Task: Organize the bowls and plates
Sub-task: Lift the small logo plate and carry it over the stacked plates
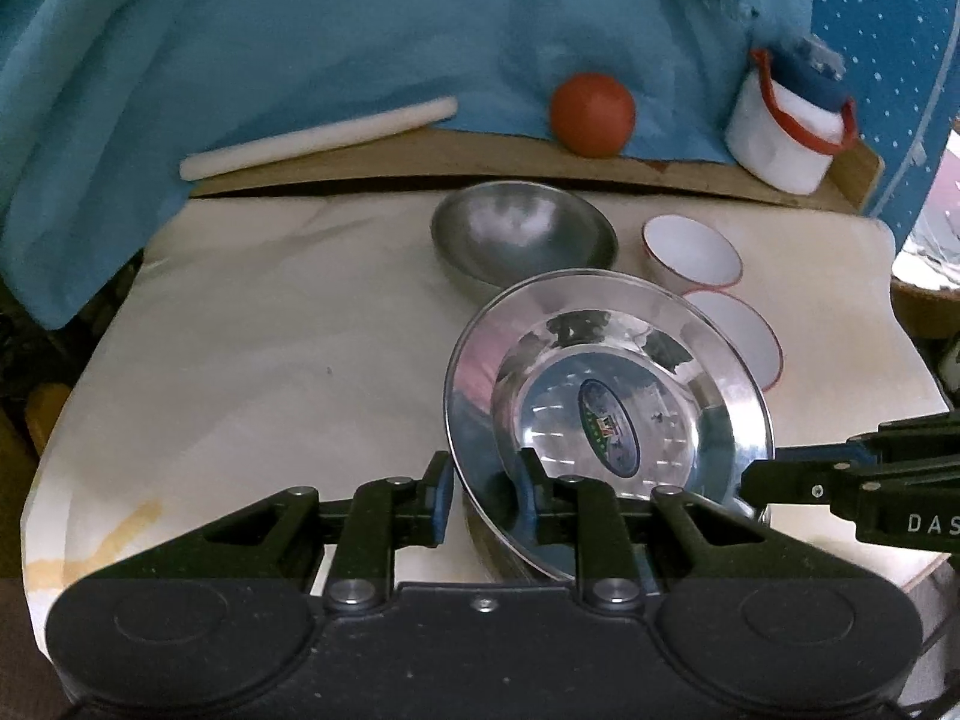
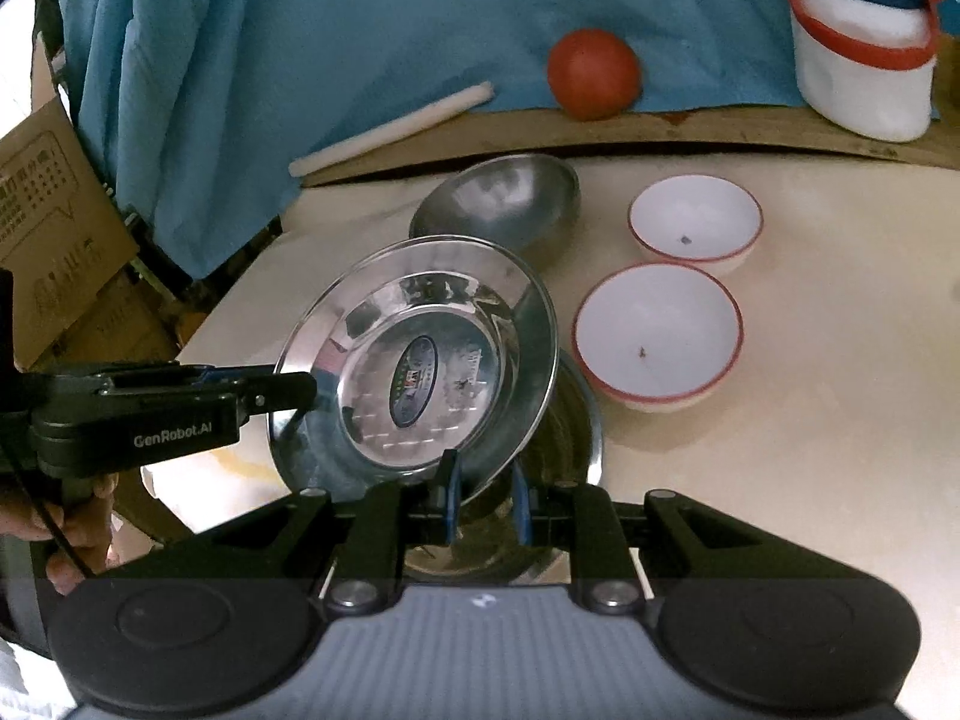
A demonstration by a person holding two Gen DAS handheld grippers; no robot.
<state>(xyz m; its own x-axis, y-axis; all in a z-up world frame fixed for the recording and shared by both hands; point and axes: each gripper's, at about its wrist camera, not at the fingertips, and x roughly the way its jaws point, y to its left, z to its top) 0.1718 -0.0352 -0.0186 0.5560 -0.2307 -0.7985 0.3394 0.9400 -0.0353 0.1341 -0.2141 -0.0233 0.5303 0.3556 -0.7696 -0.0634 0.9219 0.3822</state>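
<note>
A shiny steel plate (image 1: 606, 372) with an oval sticker hangs tilted over the table, held from two sides. My left gripper (image 1: 487, 480) has the plate's near rim between its pads and is shut on it. The right gripper (image 2: 485, 492) is shut on the opposite rim of the steel plate (image 2: 420, 360). Under the held plate lies another steel plate (image 2: 585, 420). Behind stands a dull steel bowl (image 1: 522, 234). To the right sit two white bowls with red rims, one near (image 2: 657, 336) and one far (image 2: 696, 219).
On a wooden board at the back lie a white rod (image 1: 318, 138), a red ball (image 1: 591, 114) and a white container with a red handle (image 1: 780, 126), against a blue cloth (image 1: 300, 30). A cardboard box (image 2: 54, 228) stands left of the table.
</note>
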